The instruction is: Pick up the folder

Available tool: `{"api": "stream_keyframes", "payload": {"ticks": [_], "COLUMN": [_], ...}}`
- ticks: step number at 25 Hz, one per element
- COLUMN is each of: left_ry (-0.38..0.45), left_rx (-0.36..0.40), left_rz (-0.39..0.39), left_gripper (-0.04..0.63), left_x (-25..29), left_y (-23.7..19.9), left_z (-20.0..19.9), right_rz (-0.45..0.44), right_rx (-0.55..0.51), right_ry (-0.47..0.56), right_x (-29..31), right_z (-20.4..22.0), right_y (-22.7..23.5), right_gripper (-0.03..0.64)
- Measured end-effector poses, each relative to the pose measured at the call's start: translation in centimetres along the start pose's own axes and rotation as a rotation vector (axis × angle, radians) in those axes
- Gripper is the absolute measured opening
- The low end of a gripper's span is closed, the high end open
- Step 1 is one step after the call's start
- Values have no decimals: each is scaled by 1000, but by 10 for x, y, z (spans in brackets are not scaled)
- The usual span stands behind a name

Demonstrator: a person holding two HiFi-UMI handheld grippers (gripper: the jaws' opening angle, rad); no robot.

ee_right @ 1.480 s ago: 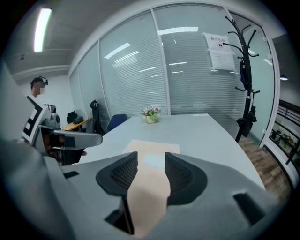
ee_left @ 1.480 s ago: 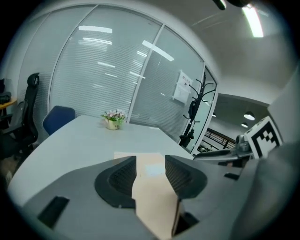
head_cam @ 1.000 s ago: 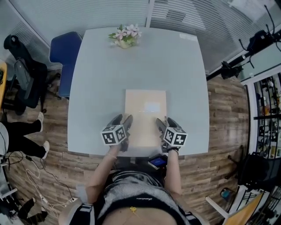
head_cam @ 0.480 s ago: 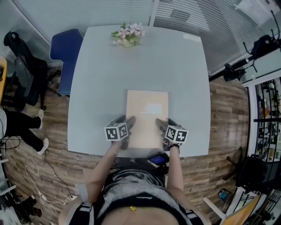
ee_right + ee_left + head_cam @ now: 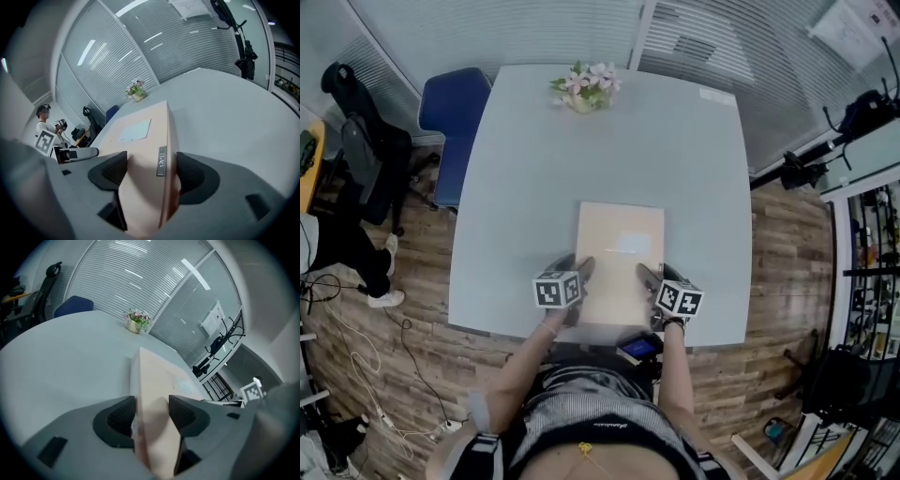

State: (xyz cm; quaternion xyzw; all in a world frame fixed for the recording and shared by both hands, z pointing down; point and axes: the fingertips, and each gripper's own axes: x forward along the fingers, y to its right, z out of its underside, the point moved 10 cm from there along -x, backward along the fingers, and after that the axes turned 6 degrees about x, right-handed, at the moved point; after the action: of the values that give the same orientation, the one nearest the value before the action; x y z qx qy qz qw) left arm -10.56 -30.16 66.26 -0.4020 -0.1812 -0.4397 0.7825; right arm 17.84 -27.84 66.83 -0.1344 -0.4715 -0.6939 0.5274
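The folder [image 5: 619, 248] is a thick beige box file with a pale label. It lies flat on the grey table [image 5: 516, 187] near the front edge. My left gripper [image 5: 574, 270] straddles its near left edge. In the left gripper view the folder [image 5: 152, 380] fills the gap of that gripper [image 5: 151, 411], and both pads touch it. My right gripper [image 5: 651, 276] sits at the near right edge. In the right gripper view the folder [image 5: 140, 133] is likewise pinched by the right gripper [image 5: 147, 171]. Both pairs of jaws have just been closing on the folder.
A small pot of flowers [image 5: 584, 87] stands at the table's far edge. A blue chair [image 5: 455, 117] is at the far left corner. A phone [image 5: 637, 349] shows at the person's waist. A seated person's legs [image 5: 342, 262] and dark equipment [image 5: 811, 164] flank the table.
Both grippers have come down a little onto the folder's near edge. The folder has stayed flat on the table, and the head view has shifted slightly.
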Motion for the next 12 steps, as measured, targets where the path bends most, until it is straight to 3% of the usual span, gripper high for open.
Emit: {"api": "stream_keyframes", "payload": {"ticks": [7, 12], "left_ry": [26, 107], "left_rx": [22, 37], "left_rz": [-11, 10], "left_gripper": [222, 222], "left_x": [-14, -44], "left_y": [8, 24], "left_z": [-11, -35], "right_rz": [11, -25], "right_rx": [-32, -70], "right_ry": [45, 124], "right_x": [-16, -44], "right_z": [-8, -26], "right_y": [-19, -42], "right_gripper": [322, 321]}}
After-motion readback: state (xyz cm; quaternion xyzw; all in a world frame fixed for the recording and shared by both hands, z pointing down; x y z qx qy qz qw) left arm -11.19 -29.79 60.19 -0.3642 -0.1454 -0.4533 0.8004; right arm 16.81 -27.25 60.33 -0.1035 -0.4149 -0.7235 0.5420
